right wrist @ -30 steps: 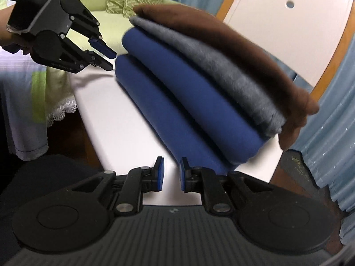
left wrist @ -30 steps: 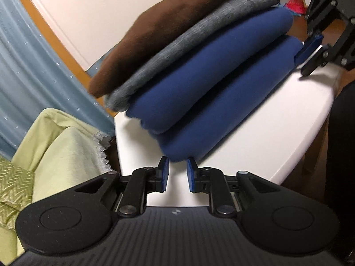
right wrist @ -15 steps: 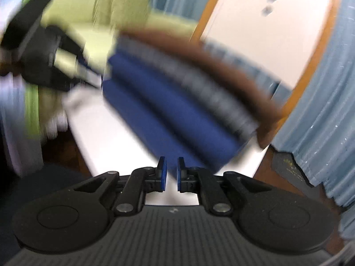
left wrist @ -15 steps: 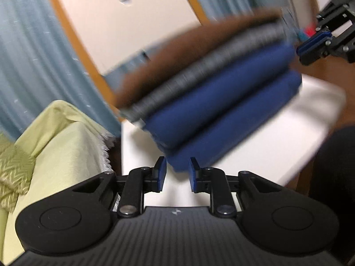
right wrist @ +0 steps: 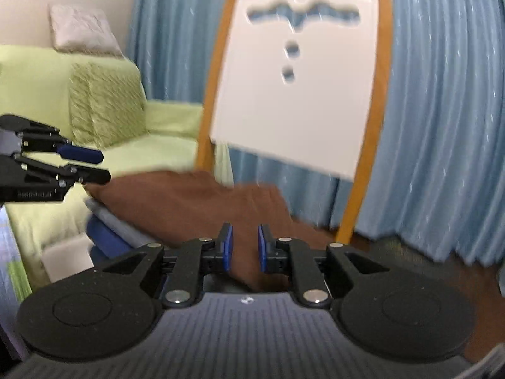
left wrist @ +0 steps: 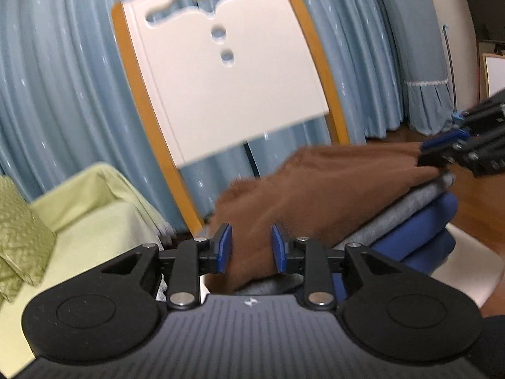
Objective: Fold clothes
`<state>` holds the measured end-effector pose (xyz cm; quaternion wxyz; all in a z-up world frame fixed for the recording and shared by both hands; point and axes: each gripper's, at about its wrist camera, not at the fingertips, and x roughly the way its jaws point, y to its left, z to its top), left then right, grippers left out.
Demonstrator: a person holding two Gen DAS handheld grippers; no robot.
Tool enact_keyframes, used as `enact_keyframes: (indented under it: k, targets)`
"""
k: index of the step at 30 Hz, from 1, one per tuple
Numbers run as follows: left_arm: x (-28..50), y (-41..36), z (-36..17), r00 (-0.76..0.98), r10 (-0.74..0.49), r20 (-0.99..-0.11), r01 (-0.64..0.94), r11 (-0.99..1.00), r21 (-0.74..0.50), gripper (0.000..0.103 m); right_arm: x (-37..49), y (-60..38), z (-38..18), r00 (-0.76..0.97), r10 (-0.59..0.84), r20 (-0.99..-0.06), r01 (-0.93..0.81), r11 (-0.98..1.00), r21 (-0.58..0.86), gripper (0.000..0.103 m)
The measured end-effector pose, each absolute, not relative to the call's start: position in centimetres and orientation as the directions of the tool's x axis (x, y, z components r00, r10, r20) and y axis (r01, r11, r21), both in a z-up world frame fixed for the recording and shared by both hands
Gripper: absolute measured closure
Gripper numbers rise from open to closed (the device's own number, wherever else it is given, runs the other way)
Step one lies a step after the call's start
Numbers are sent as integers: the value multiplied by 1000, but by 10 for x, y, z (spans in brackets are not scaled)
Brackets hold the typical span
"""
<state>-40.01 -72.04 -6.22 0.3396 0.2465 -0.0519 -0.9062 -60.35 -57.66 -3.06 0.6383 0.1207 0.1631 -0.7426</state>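
Brown garment [left wrist: 315,189] tops grey and blue folds; both grippers' fingers [left wrist: 224,248] are opening, grasping nothing.

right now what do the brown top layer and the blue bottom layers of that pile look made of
The brown garment looks like a soft, matte fleece or brushed knit, judging by its fuzzy edge. The blue garment looks like a thicker, smooth matte jersey or sweatshirt cloth, judging by its plump rounded folds. Motion blur leaves both uncertain.

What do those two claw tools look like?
Both match: the left tool and right tool have matte black linkage arms with silver rivets, flat blue pads on the fingertips, two round black discs, and a ribbed grey base bearing a small white logo.
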Motion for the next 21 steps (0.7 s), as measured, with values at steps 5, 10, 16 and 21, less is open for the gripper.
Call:
enact_keyframes:
  k: [5, 10, 16, 21]
  targets:
    - [-391, -718, -64, -645, -645, -410, 601, -759, 249, 65, -604, -567, -50, -145, -900, -412, 989, -128, -69, 90]
    - [-393, -716, -40, -694, -618, -369, 607, -778, 162, 66, -583, -580, -20, -119, -937, -329, 990, -89, -106, 90]
    - [-412, -718, -52, -714, -557, -425, 541, -824, 170, 65, -560, -619, -16, -16, -949, -316, 999, 0, -50, 90]
    - [-398, -722, -68, -723, -534, -438, 534, -835, 136, 57, -557, -630, -42, 0, -908, -418, 991, 57, -124, 91]
